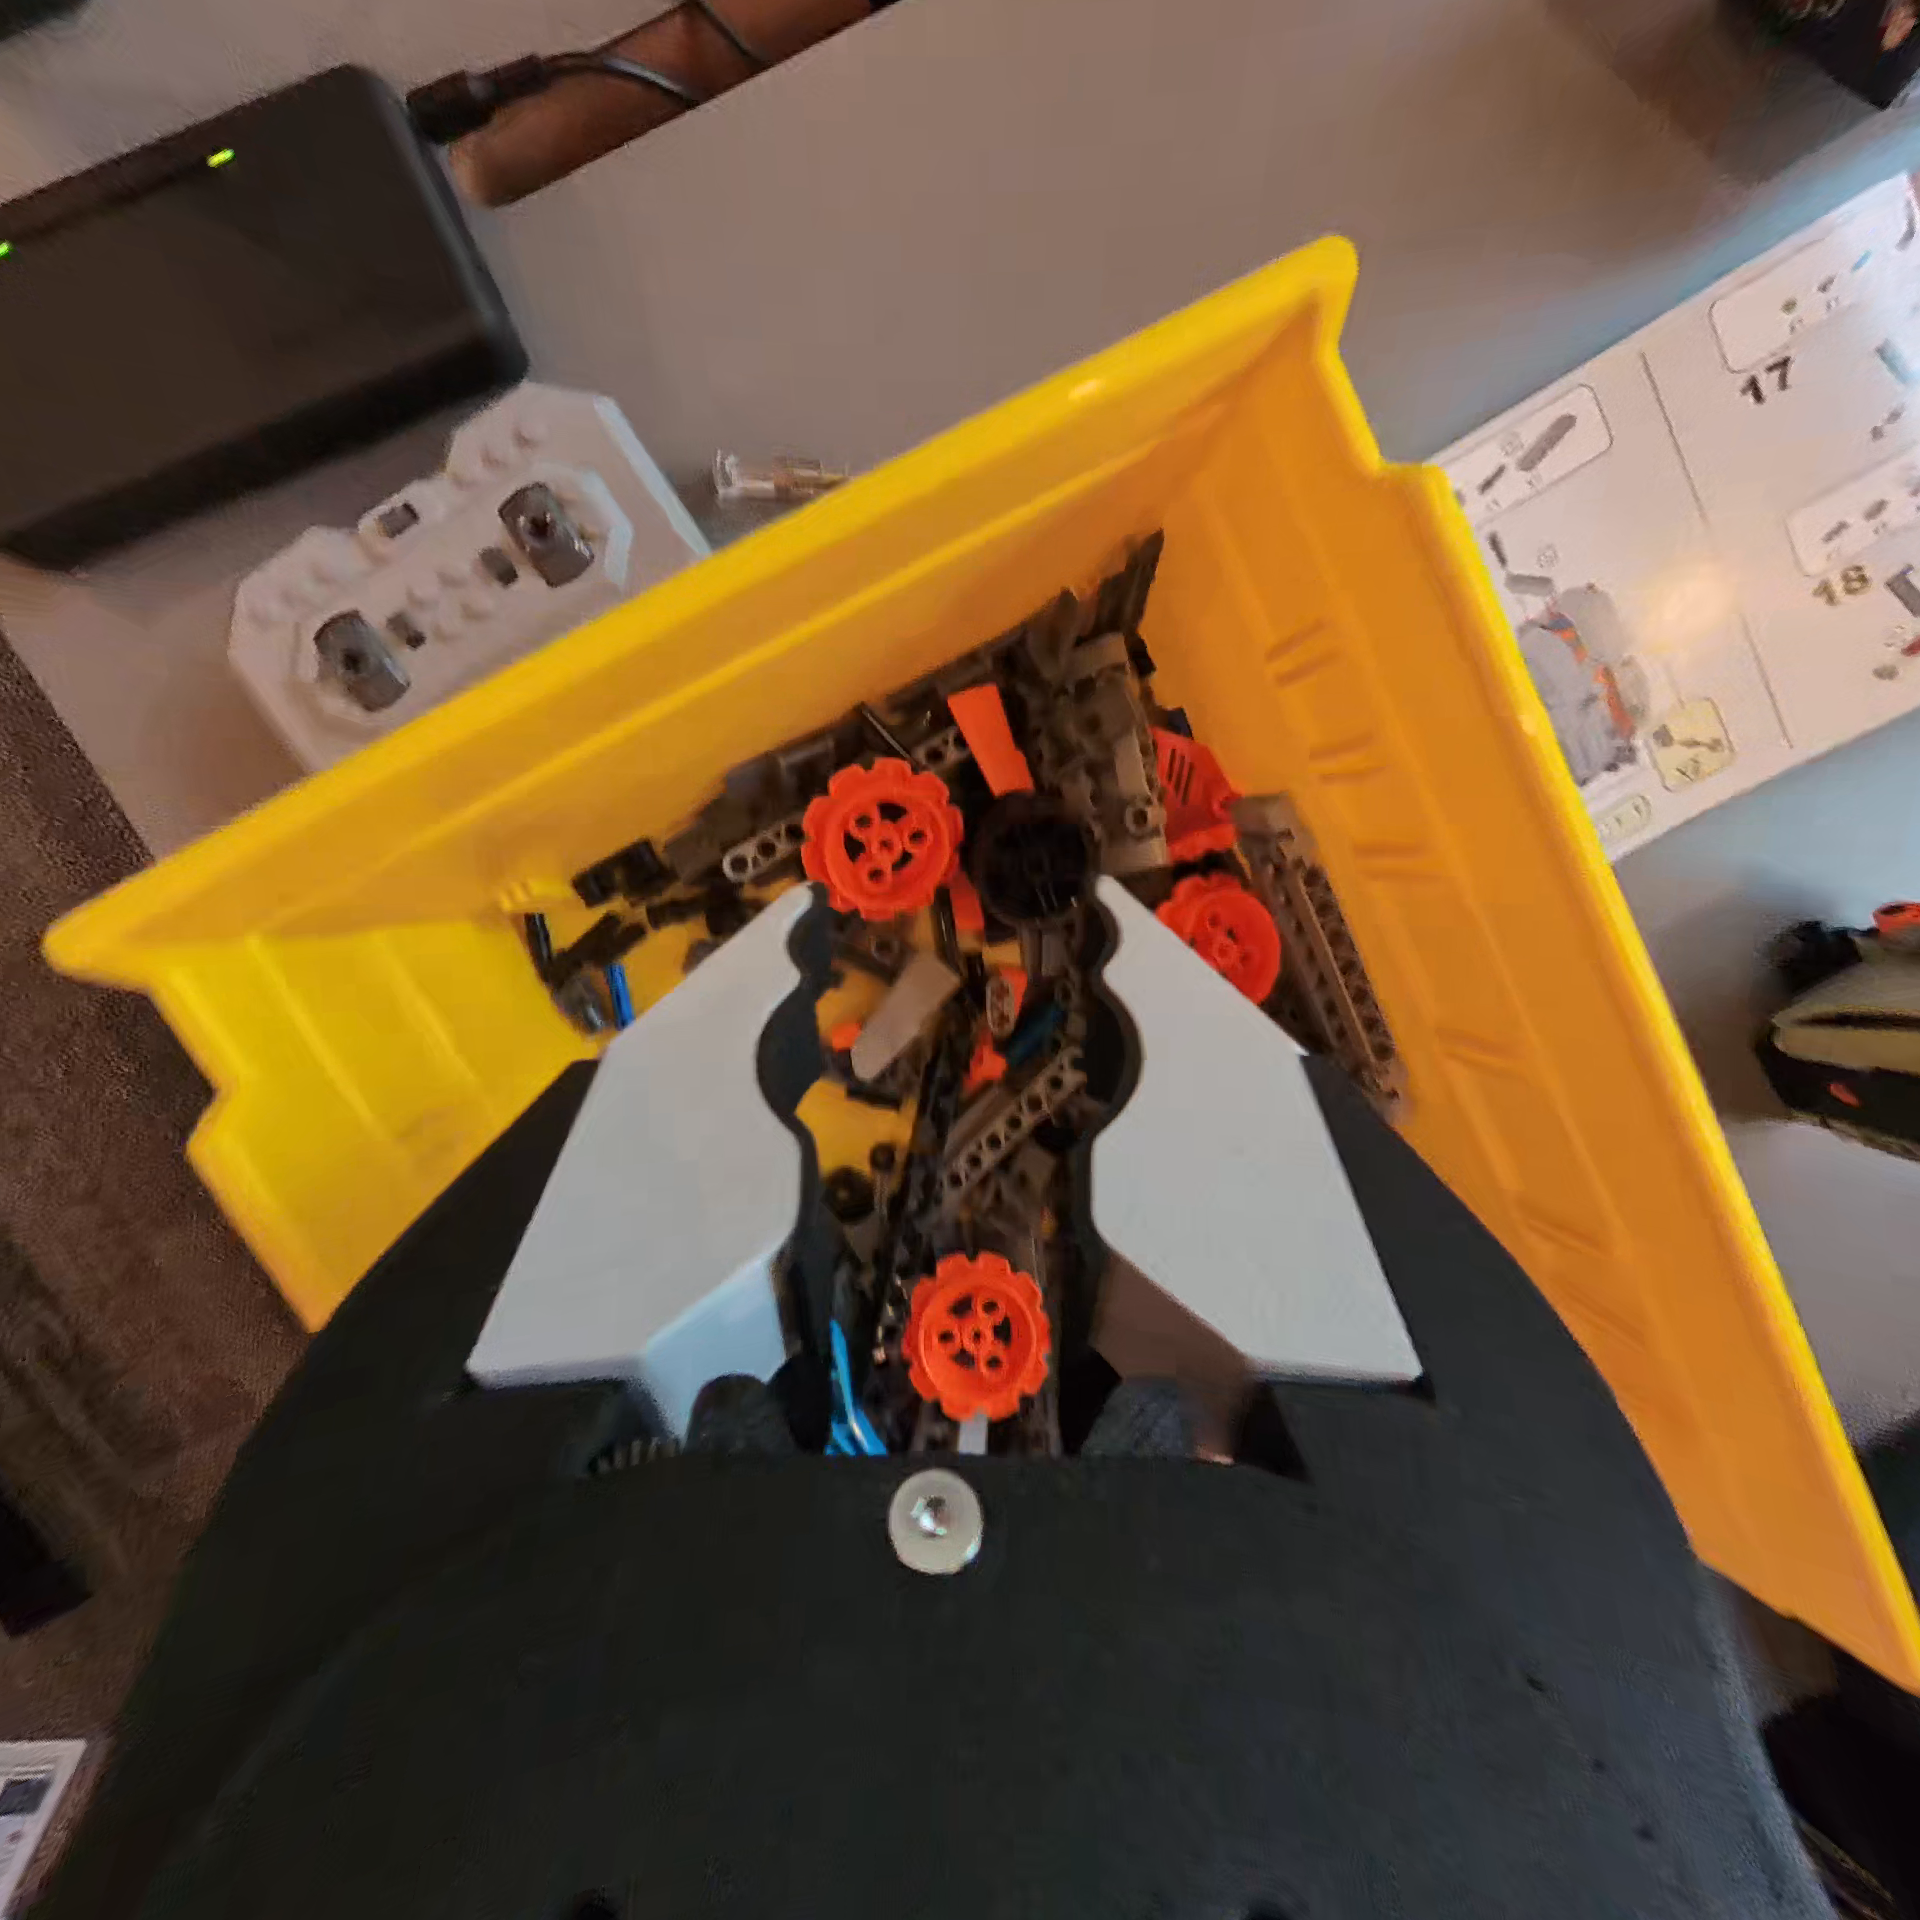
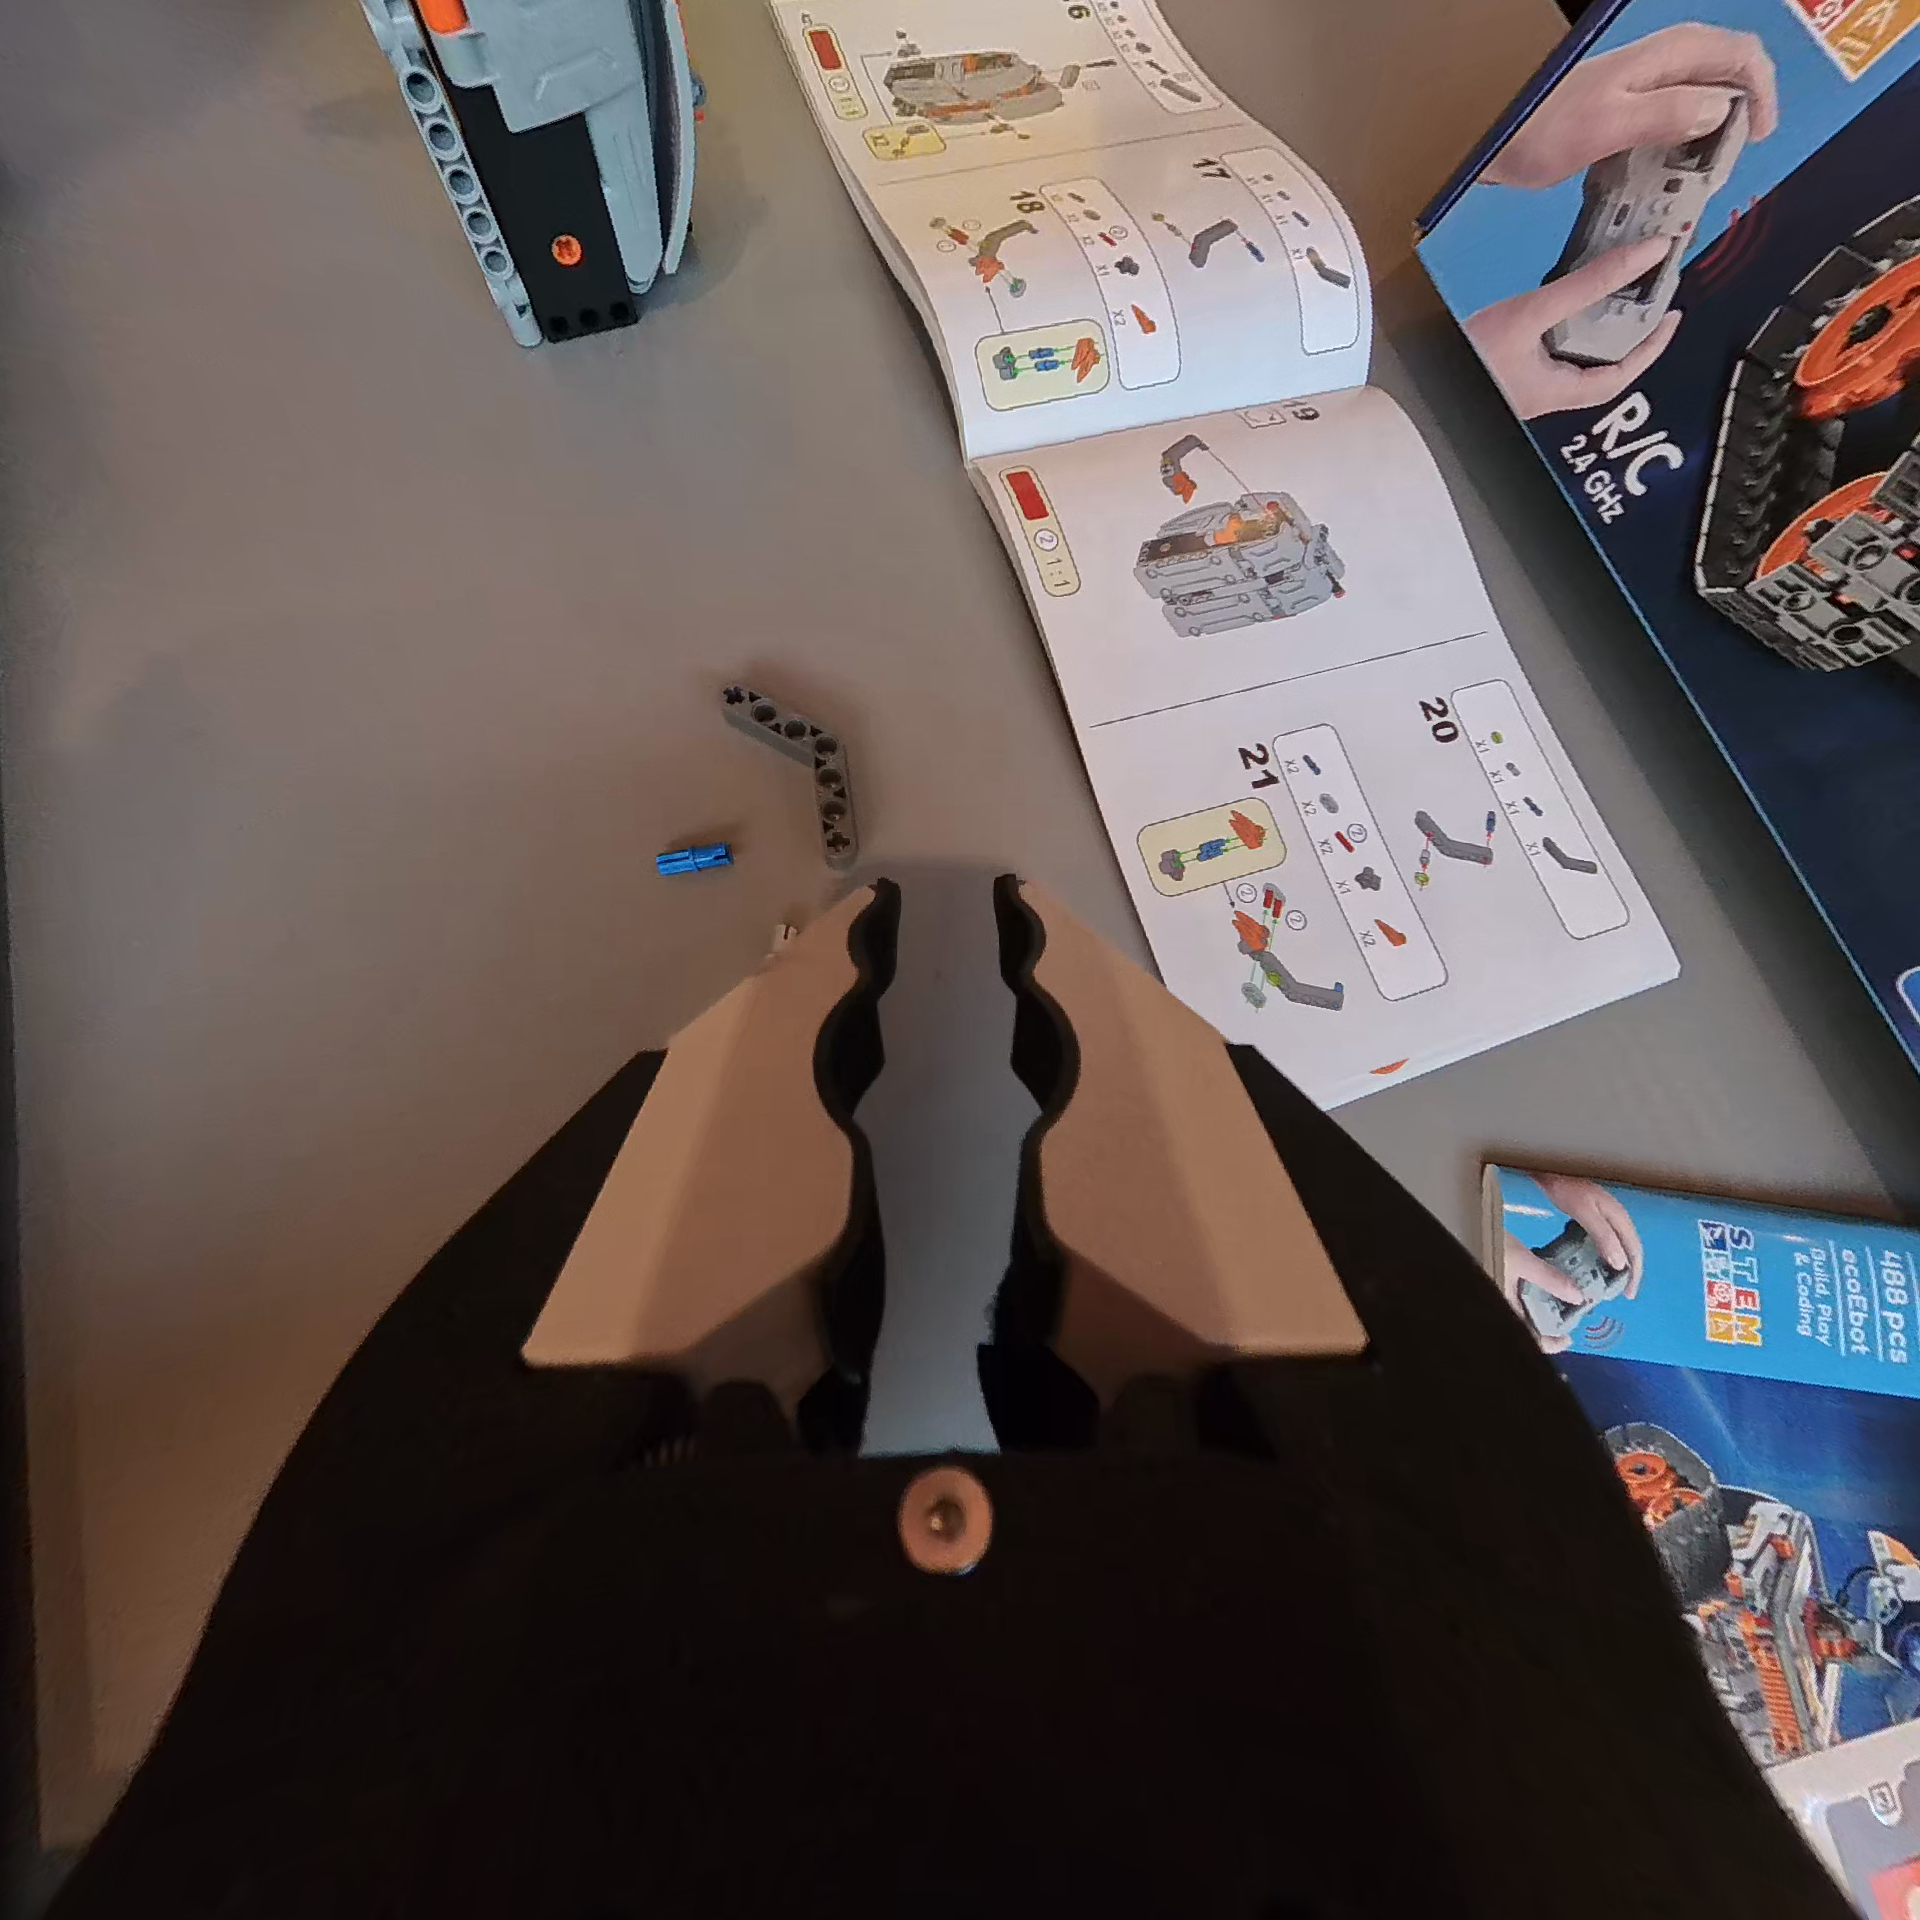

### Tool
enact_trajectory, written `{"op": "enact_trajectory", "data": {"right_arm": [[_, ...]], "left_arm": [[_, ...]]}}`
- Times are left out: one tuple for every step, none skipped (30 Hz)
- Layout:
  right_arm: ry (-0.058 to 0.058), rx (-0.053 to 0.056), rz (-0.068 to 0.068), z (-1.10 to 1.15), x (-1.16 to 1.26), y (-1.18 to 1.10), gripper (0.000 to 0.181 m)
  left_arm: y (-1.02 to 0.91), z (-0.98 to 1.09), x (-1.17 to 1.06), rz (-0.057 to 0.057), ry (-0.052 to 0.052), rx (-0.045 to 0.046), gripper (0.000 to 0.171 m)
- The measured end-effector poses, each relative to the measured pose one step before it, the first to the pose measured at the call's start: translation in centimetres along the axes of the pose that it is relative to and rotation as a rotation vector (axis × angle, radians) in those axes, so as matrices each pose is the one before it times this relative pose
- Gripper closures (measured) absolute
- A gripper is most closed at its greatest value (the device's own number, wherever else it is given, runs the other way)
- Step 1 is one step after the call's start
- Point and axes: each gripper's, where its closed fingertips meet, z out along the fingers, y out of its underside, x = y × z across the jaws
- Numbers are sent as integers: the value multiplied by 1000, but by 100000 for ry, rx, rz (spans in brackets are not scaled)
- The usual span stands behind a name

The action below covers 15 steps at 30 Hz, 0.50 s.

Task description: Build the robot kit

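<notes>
My left gripper (image 1: pixel 954 899) is open and reaches down into a yellow bin (image 1: pixel 904 582) full of grey, black and orange building pieces. An orange toothed wheel (image 1: pixel 881 837) lies just beyond its left fingertip, another orange wheel (image 1: pixel 1218 935) by its right fingertip, a third orange wheel (image 1: pixel 975 1335) between the fingers near their base. My right gripper (image 2: pixel 945 885) is open and empty, low over the grey table (image 2: pixel 364 623). A bent grey beam (image 2: pixel 805 764) and a blue pin (image 2: pixel 694 859) lie just ahead and left of its tips.
An open instruction booklet (image 2: pixel 1247 582) lies right of the right gripper, with blue printed boxes (image 2: pixel 1714 416) beyond. A partly built grey and black model (image 2: pixel 551 156) stands far left. A white remote controller (image 1: pixel 457 582) and a black box (image 1: pixel 229 312) sit behind the bin. Left tips to right tips: about 45 centimetres. My right gripper is the nearer one to the blue pin (image 2: pixel 694 859): about 5 centimetres, against 40 centimetres.
</notes>
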Motion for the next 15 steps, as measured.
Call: {"op": "enact_trajectory", "data": {"right_arm": [[104,-146,-443,17,-28,-14,162],[-96,-35,-277,11,-56,-17,162],[-127,-174,-170,4,-48,3,162],[57,-303,-259,2,-17,28,162],[83,-198,-363,-8,-24,13,162],[17,-76,-271,-5,-29,-12,162],[-11,-109,-134,3,-23,-14,162],[-66,-278,-73,14,-19,32,162],[-181,-328,-140,36,-54,39,162],[-80,-287,-192,32,-35,26,162],[-50,-283,-186,25,-30,46,162],[-120,-174,-88,28,-26,25,162],[-42,-56,-27,23,-18,8,162],[83,-44,-19,4,12,13,162],[39,-48,81,6,18,29,162]], "left_arm": [[-256,807,-15,1691,-305,-194,119],[-85,830,124,2787,-323,-985,118],[61,825,-93,2754,-1977,-1987,114],[172,757,-244,2416,-3171,-2763,110],[56,647,-187,2570,-3254,-2245,106],[-255,539,234,3076,-983,56,102],[-331,486,358,3471,-233,639,100],[-60,430,149,3274,-1394,-645,104],[155,297,-24,2184,-1893,-1441,107],[94,-12,141,-177,371,-389,109],[578,-32,206,-1631,2028,-2439,112],[643,-79,-88,-2674,1501,-2474,118],[982,-117,-684,-2929,-1628,-3892,117],[1220,-195,-1071,-2600,-3805,-4510,126],[1390,-155,-1035,-2707,-3361,-5089,135]]}}
